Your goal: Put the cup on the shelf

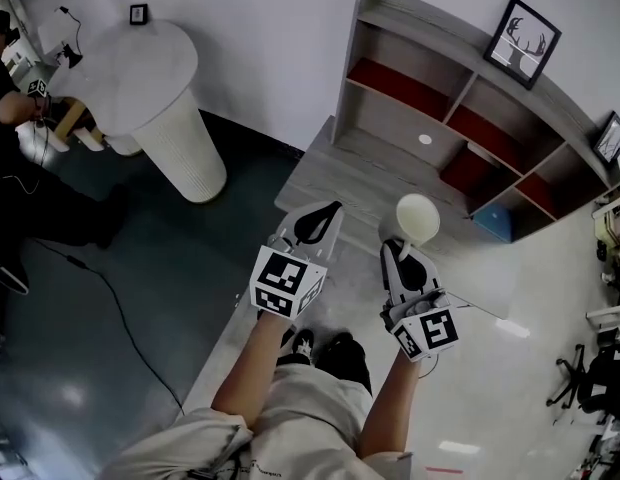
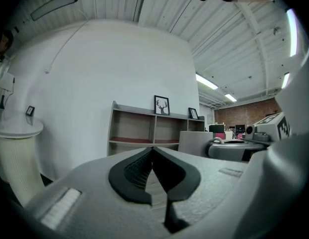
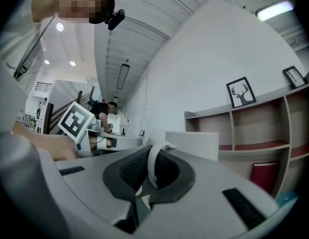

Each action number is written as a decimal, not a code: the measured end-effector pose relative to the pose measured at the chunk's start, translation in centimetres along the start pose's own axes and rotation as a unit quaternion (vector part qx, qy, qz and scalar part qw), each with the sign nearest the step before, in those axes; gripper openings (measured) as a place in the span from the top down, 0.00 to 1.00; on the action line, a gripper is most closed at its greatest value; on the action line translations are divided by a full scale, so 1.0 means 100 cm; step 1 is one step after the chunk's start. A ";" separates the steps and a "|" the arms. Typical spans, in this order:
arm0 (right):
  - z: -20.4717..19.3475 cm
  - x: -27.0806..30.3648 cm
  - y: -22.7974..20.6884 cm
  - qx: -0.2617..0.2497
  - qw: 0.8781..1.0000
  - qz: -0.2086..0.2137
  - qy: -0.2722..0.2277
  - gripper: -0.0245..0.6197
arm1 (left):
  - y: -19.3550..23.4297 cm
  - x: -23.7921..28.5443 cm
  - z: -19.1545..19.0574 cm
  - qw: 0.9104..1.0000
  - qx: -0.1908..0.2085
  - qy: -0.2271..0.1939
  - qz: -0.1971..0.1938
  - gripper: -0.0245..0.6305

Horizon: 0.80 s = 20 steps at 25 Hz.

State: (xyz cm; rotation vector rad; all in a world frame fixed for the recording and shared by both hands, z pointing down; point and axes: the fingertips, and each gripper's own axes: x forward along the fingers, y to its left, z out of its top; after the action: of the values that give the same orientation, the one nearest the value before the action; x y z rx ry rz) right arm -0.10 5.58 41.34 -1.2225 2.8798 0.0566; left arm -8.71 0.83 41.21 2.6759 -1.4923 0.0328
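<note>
Nearest the camera, the person's two forearms (image 1: 252, 366) reach forward, each carrying a gripper with its marker cube.

The left gripper (image 1: 325, 216) hangs over the near edge of the desk (image 1: 350, 183). Its dark pads are pressed together at the tips with nothing between them.

Just beside it, the right gripper (image 1: 406, 256) pinches the cup's handle (image 3: 151, 167). In the right gripper view the handle shows as a white band standing on edge between the ribbed pads.

The cup (image 1: 417, 216) is pale cream and sits just past those jaw tips, above the front part of the desk. Its long axis stands upright, with straight sides and a level top edge in the right gripper view. The handle points back toward the person, into the jaws. From the head view, the rounded face turned upward is probably the open mouth, though glare washes it out. No view shows whether the base touches the desk.

Beyond the desk, against the white wall, stands the grey shelf (image 1: 460, 98), with open compartments and red back panels. A framed deer picture (image 1: 523, 40) rests on its top. Well off to the left stands a round white table (image 1: 180, 138) on a ribbed pedestal.
</note>
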 end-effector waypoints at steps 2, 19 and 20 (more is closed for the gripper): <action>0.000 0.005 -0.008 -0.001 1.000 -0.005 0.001 0.94 | 0.005 0.003 0.003 1.000 0.001 -0.005 0.007 0.95; 0.013 0.052 -0.073 -0.017 0.999 -0.022 -0.041 0.94 | 0.032 0.074 0.018 0.999 0.010 -0.030 -0.004 0.95; 0.014 0.054 -0.079 -0.018 0.999 -0.024 -0.042 0.94 | 0.031 0.082 0.018 0.999 0.019 -0.028 -0.007 0.95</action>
State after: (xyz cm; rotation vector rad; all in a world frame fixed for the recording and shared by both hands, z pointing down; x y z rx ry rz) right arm 1.83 -3.79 39.57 -1.2616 2.7881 0.1570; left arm -7.10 -7.89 40.03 2.7381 -1.5029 -0.0149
